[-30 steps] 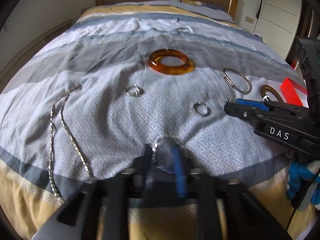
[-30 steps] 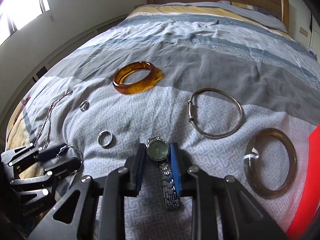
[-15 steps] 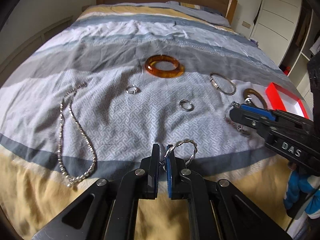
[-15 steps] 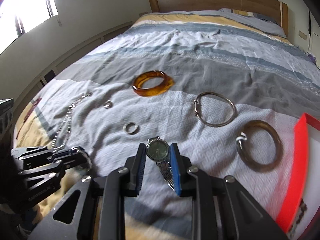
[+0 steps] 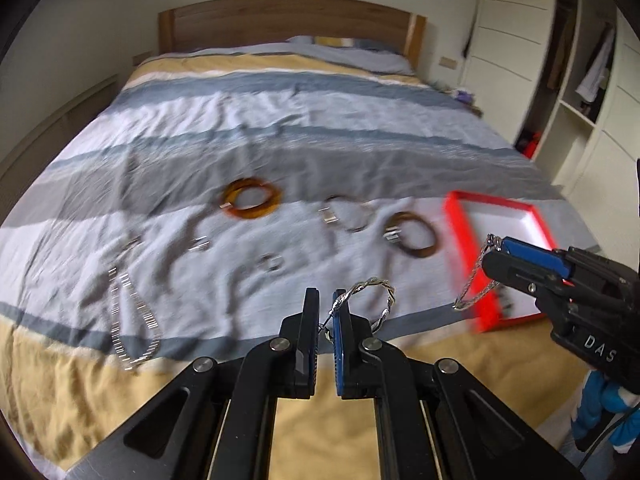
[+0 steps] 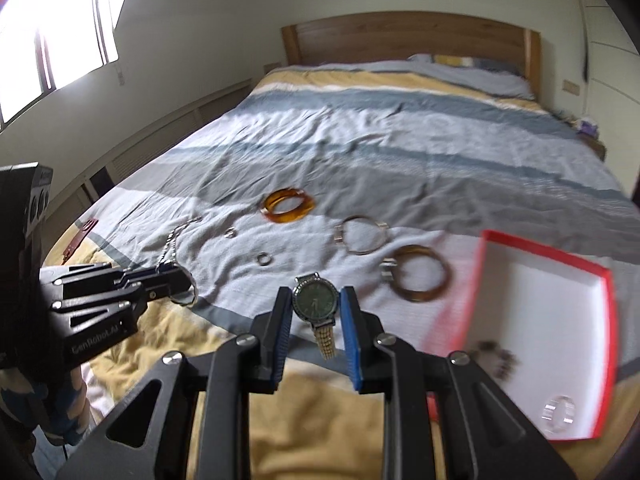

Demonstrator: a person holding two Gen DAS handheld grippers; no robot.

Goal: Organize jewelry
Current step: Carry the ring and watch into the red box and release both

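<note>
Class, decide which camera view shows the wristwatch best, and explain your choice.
The right wrist view. There the wristwatch sits centred and sharp between the right gripper fingers, dial facing the camera, band hanging below. The left wrist view shows only its band dangling from that gripper, seen side-on; the dial is hidden.

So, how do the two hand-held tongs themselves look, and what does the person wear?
Both are black frames with silver screws. The left tongs and the right tongs each have one black pad and one blue pad. White lettering marks their sides: "DAS" on the right one, "GenRobot.AI" on the left. A blue and white sleeve shows below.
</note>
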